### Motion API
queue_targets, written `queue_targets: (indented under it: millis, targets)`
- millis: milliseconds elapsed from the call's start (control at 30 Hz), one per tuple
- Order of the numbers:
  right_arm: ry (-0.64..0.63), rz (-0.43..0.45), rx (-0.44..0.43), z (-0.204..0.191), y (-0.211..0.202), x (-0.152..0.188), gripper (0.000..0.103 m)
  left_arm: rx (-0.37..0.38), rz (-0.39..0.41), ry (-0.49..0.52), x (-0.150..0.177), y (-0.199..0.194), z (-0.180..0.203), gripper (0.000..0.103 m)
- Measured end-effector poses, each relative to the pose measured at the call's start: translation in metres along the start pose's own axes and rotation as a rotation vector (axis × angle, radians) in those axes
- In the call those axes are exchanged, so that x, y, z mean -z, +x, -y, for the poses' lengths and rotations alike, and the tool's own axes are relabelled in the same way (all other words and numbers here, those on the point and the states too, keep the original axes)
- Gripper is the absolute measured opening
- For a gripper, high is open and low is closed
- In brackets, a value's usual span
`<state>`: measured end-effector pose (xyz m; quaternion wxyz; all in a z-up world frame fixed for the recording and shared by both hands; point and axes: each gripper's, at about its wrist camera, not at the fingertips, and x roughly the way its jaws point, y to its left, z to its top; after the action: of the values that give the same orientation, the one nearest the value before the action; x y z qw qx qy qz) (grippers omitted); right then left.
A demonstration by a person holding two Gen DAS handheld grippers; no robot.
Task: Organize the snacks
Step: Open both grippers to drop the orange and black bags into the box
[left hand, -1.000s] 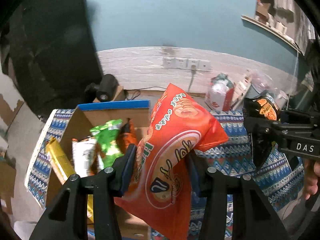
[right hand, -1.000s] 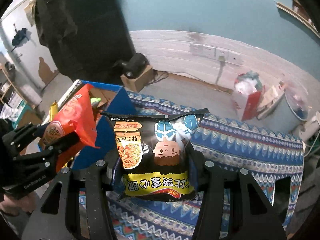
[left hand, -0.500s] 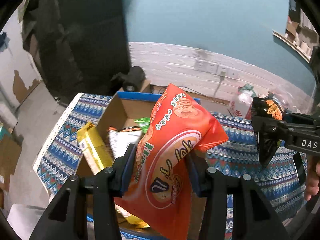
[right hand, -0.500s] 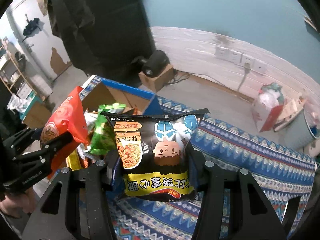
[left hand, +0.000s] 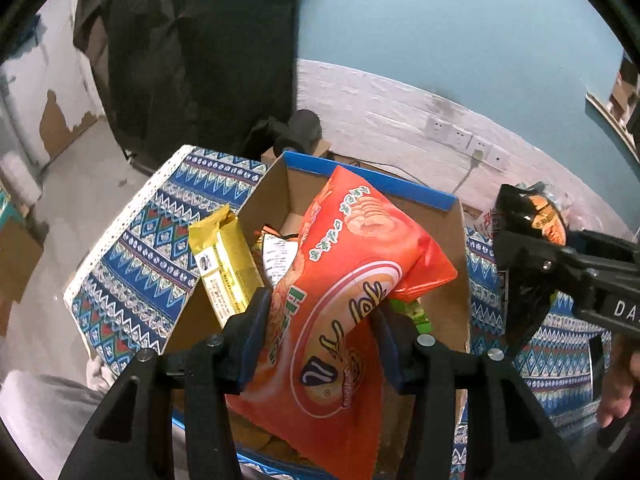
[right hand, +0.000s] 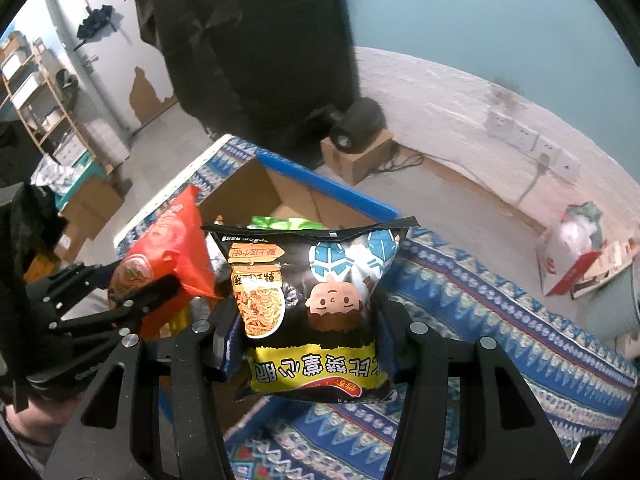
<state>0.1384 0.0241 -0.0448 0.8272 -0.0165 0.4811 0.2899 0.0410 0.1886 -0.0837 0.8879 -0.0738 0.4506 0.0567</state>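
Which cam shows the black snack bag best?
Right wrist: the black snack bag fills the centre, front printing visible, pinched between the right gripper fingers. The left wrist view shows only its edge at the far right, mostly hidden by the gripper.

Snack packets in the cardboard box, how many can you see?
3 visible: yellow packet at left wall, white packet mid-box, green packet toward the right. More may hide under the held orange bag.

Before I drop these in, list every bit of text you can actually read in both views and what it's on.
"DA", cut off by the frame edge: on the right gripper body.
Chinese lettering on the orange bag in the left gripper: not legible to me.
Upside-down Chinese lettering on the black bag: not legible.
Small print on the yellow pack: too small.
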Motion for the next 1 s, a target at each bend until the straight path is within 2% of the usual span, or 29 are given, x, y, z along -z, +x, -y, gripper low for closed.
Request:
queue_targets:
  millis: [167, 233, 300, 533, 733, 767, 867, 1000]
  targets:
    - [-0.017, -0.021, -0.03, -0.011, 0.014, -0.011, 0.052, -0.012, 0.0, -0.039, -0.002, 0.001, -0.011, 0.056]
    - [-0.02, -0.026, -0.031, -0.013, 0.018, -0.015, 0.052, -0.005, 0.004, -0.048, -0.002, 0.0, -0.015, 0.062]
    - [-0.015, -0.031, -0.037, -0.014, 0.022, -0.019, 0.052, -0.012, 0.014, -0.055, -0.003, -0.003, -0.018, 0.071]
    - [-0.033, -0.072, -0.068, -0.017, 0.041, -0.032, 0.053, -0.015, 0.02, -0.081, -0.005, -0.011, -0.028, 0.074]
    - [-0.073, -0.099, -0.085, -0.019, 0.055, -0.034, 0.054, -0.03, 0.024, -0.063, -0.006, -0.016, -0.027, 0.075]
    - [-0.074, -0.098, -0.087, -0.019, 0.054, -0.033, 0.056, -0.035, 0.022, -0.06, -0.006, -0.016, -0.027, 0.077]
    - [-0.079, -0.069, -0.077, -0.019, 0.045, -0.031, 0.074, -0.04, 0.026, -0.054, -0.006, -0.02, -0.028, 0.078]
    - [-0.087, -0.041, -0.055, -0.02, 0.03, -0.032, 0.074, -0.055, 0.03, -0.04, -0.005, -0.026, -0.027, 0.081]
